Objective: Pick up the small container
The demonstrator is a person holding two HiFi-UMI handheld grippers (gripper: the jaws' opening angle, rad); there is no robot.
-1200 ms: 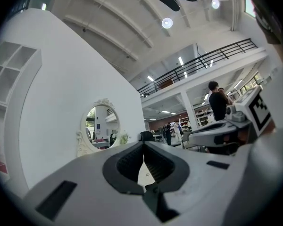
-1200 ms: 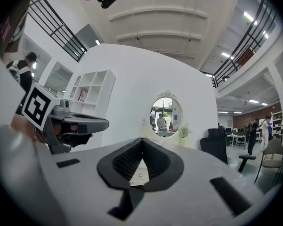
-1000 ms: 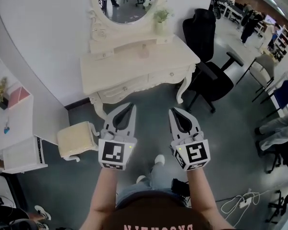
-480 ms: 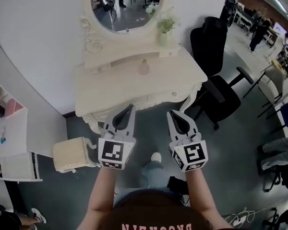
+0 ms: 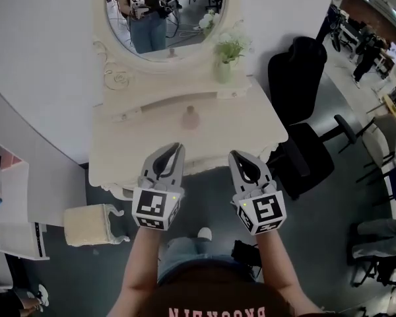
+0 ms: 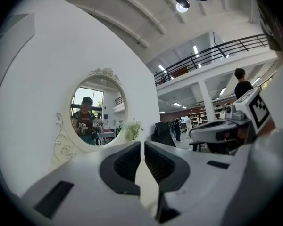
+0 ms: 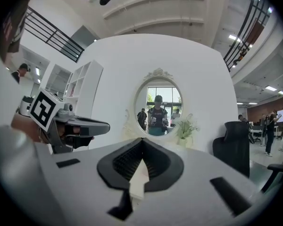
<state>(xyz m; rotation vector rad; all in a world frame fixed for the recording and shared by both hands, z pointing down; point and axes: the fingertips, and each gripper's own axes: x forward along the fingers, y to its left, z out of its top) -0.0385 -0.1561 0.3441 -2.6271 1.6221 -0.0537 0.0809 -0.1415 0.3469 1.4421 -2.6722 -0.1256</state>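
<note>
A small pinkish round container (image 5: 190, 117) stands on the cream dressing table (image 5: 132, 150), near the middle of its top and below the oval mirror (image 5: 165, 15). My left gripper (image 5: 177, 148) is held over the table's front edge, shut, with nothing between its jaws. My right gripper (image 5: 233, 155) is beside it at the same height, also shut and empty. The container lies a short way beyond both tips, and neither touches it. In the left gripper view the left gripper (image 6: 142, 146) points at the mirror. The right gripper (image 7: 142, 142) does the same in the right gripper view. Neither gripper view shows the container.
A potted plant in a pale vase (image 5: 224, 65) stands at the table's back right. A black office chair (image 5: 303, 117) is to the right of the table. A cream stool (image 5: 92, 224) sits on the floor at the left, near white shelving (image 5: 6, 216).
The table and mirror have come nearer and lower in the head view. Both grippers now hang over the table's front edge instead of over the floor. Their jaws stay shut.
</note>
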